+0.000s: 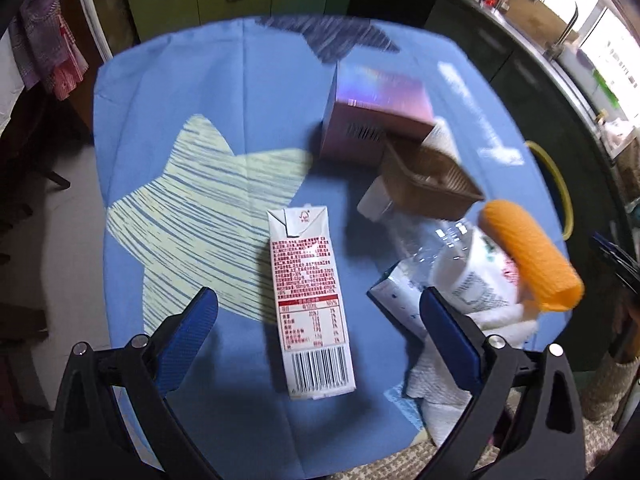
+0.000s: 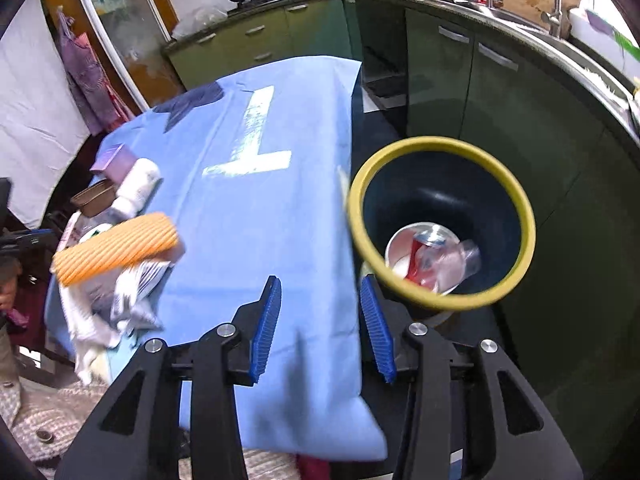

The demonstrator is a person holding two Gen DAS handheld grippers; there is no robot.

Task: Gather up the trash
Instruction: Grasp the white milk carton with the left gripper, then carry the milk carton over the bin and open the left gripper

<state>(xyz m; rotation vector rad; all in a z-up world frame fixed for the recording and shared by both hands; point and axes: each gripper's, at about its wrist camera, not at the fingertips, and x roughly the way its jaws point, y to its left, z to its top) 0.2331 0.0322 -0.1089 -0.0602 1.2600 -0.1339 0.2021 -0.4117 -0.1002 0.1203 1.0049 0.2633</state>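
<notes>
White carton: milk carton (image 1: 311, 304) lies flat, lower centre of the left wrist frame, barcode end nearest the camera; it rests on the blue tablecloth (image 1: 224, 92) between the two blue pads, touching neither
Left gripper: left gripper (image 1: 316, 300) spread wide, grasping nothing; fingers (image 1: 188, 332) flank the carton
Right-side heap: clear plastic bottle (image 1: 436, 240), printed wrappers (image 1: 476, 284) and white paper towel (image 1: 444, 380) piled together at lower right; an orange ribbed roll (image 1: 530, 256) sits on top of the heap
Beyond the carton: brown basket (image 1: 428, 184) tilted, centre right; pink box (image 1: 376, 116) just behind it, upper centre
Bin: yellow-rimmed bin (image 2: 516, 208) stands beside the table edge, centre right of the right wrist frame; a red can (image 2: 420, 256) and crumpled clear plastic (image 2: 460, 260) lie inside
Right gripper: right gripper (image 2: 324, 320) released, nothing between its pads; it hangs over the cloth's edge near the bin
Surroundings: green cabinets (image 2: 260, 40) across the top of the frame
</notes>
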